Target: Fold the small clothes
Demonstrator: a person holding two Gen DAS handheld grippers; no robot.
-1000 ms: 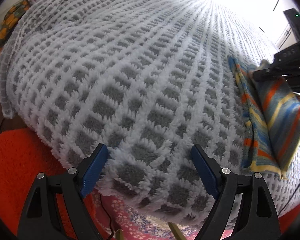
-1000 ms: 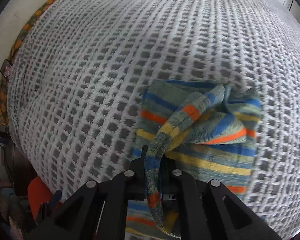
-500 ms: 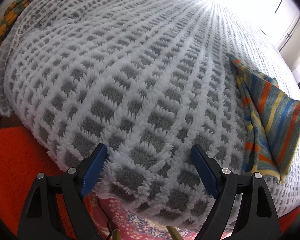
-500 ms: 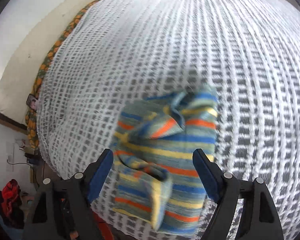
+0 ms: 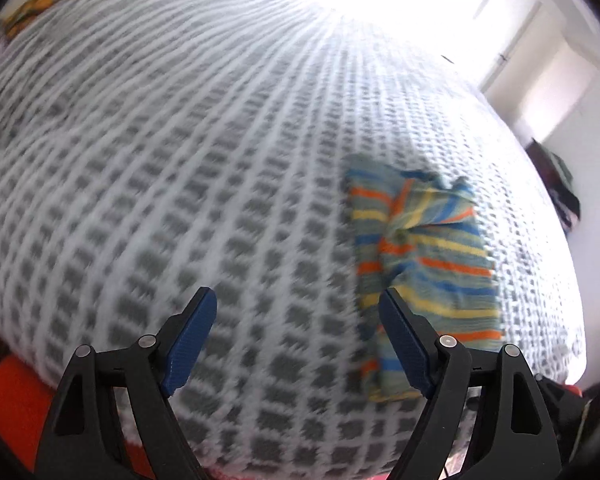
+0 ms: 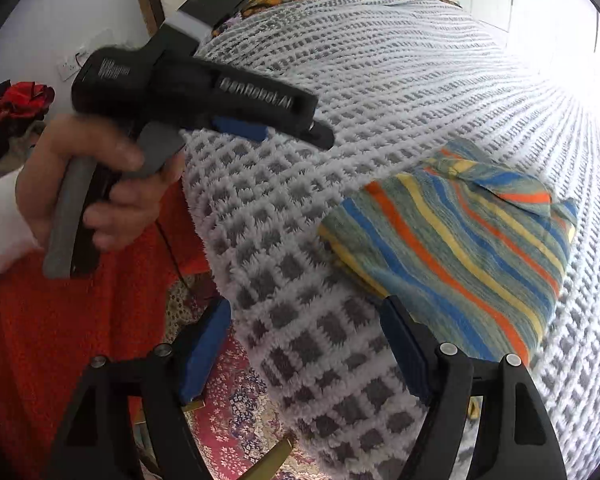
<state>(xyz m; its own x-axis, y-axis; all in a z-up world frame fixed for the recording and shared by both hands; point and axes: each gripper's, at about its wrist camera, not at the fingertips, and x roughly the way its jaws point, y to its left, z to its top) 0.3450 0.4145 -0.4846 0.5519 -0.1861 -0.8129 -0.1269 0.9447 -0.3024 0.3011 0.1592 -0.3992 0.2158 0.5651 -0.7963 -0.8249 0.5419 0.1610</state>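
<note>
While the striped garment lay folded on the checked blanket, the left gripper hovered left of it, jaws apart and empty; the right gripper hung at its near-left edge, likewise spread.

Both grippers agape, empty

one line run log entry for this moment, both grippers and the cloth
left gripper: open, empty | right gripper: open, empty | striped cloth: folded, lying on blanket, not held
</note>
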